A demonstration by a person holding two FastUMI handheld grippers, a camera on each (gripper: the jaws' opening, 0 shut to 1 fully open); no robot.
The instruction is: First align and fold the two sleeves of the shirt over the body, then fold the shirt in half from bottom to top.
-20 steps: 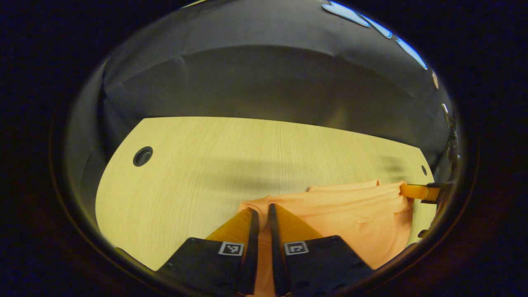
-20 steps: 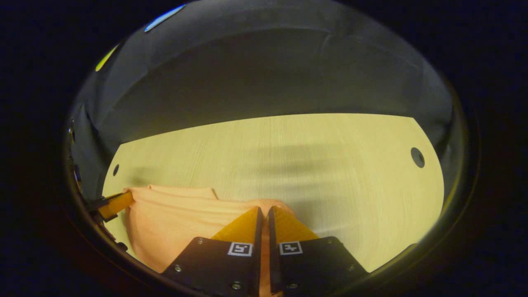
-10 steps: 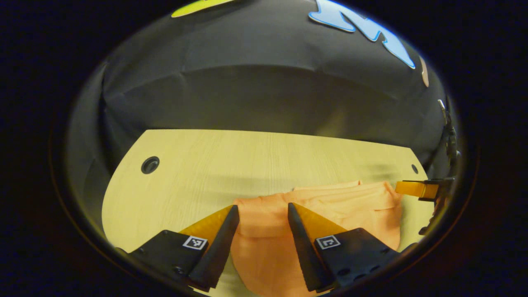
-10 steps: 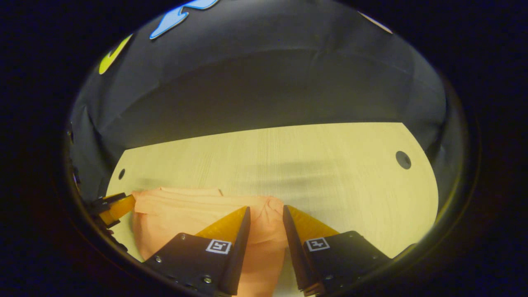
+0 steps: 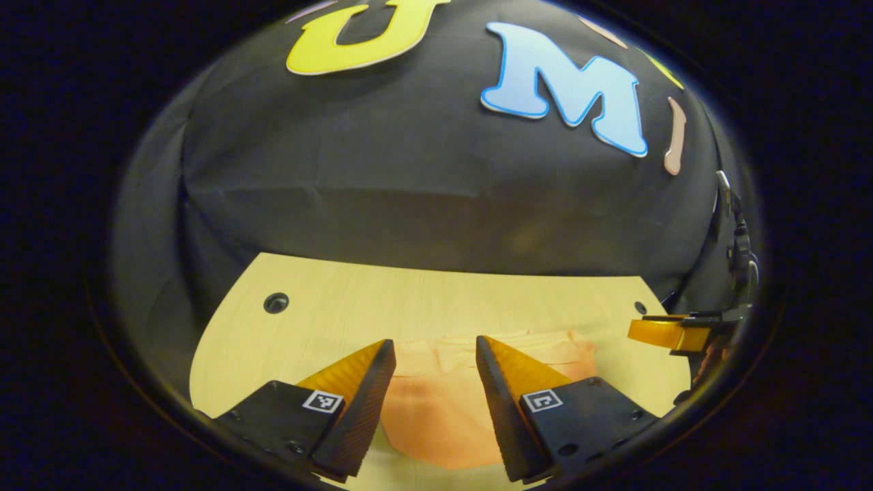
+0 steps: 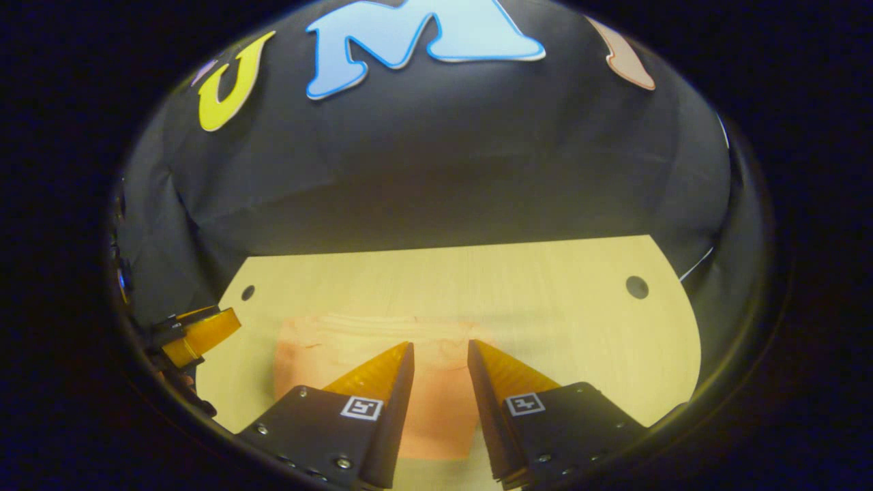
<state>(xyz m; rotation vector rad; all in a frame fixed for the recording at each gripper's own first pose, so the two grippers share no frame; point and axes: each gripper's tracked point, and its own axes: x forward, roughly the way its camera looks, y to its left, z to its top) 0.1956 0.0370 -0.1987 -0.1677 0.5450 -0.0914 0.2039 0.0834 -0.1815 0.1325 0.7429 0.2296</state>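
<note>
Both grippers now raised off orange shirt [image 6: 372, 354]; half-second ago they sat low over it, a second ago clenched on its hem. Left gripper [image 5: 435, 382] jaws released, right gripper [image 6: 440, 382] jaws released. Shirt lies folded flat on wooden surface [image 6: 545, 300]. We judge bottom-to-top fold done, task near complete.

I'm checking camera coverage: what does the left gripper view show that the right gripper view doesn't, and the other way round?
Left gripper view: the right gripper from the side, at the view's right edge. Right gripper view: the left gripper from the side, at the view's left edge. Both: the folded orange shirt lying flat on the wooden table, framed by each camera's own open gripper.
</note>
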